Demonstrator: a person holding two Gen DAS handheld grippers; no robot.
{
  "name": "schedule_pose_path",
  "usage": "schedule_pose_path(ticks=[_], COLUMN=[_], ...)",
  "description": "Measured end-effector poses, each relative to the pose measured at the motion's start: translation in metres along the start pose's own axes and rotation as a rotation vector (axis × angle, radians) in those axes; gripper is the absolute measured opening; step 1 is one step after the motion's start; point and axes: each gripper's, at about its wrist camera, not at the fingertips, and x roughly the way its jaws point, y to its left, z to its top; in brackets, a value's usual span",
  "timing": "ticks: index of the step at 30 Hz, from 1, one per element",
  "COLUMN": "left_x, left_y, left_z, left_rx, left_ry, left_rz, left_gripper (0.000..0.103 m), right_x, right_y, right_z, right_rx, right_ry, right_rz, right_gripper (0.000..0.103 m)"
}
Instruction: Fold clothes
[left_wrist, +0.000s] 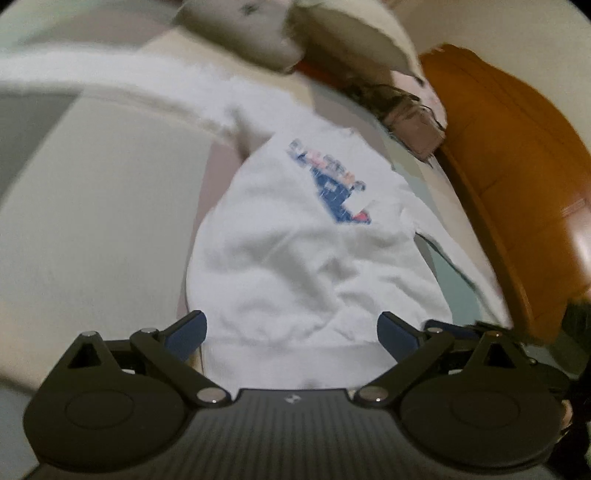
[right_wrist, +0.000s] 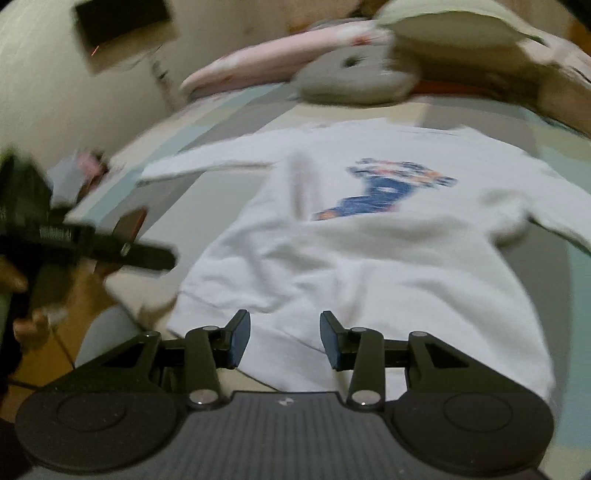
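A white long-sleeved sweatshirt (left_wrist: 295, 251) with a blue and red print lies flat, front up, on the bed; it also shows in the right wrist view (right_wrist: 369, 251). Both sleeves are spread out sideways. My left gripper (left_wrist: 291, 332) is wide open above the hem, holding nothing. My right gripper (right_wrist: 284, 339) is open over the hem near its left corner, holding nothing. The left gripper also shows at the left of the right wrist view (right_wrist: 110, 247), beside the sweatshirt's lower left edge.
A grey plush toy (right_wrist: 354, 77) and a pink pillow (right_wrist: 266, 62) lie beyond the collar. An orange wooden bed frame (left_wrist: 517, 166) runs along the right in the left wrist view. The bedsheet (right_wrist: 207, 192) is pale with grey and teal patches.
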Motion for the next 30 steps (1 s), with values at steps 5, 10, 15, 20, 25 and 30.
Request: schedule_pose_path(ticks=[5, 10, 15, 20, 25, 30], left_x=[0.017, 0.033, 0.031, 0.029, 0.049, 0.040], left_y=[0.037, 0.036, 0.035, 0.042, 0.032, 0.045], left_z=[-0.010, 0.014, 0.014, 0.007, 0.026, 0.003], left_rx=[-0.178, -0.170, -0.144, -0.166, -0.182, -0.199], left_ry=[0.001, -0.017, 0.048, 0.076, 0.043, 0.096], left_rz=[-0.089, -0.113, -0.115, -0.162, -0.172, -0.207], left_gripper=[0.096, 0.096, 0.086, 0.079, 0.078, 0.047], right_x=[-0.040, -0.069, -0.078, -0.081, -0.069, -0.051], right_y=[-0.041, -0.080, -0.111, -0.141, -0.160, -0.175], right_z=[-0.017, -0.025, -0.038, -0.057, -0.066, -0.070], right_rx=[0.159, 0.289, 0.426, 0.564, 0.632, 0.666], right_ry=[-0.112, -0.200, -0.241, -0.262, -0.247, -0.216], right_rz=[-0.035, -0.066, -0.050, -0.028, 0.000, 0.032], right_gripper=[0.051, 0.052, 0.052, 0.053, 0.054, 0.058])
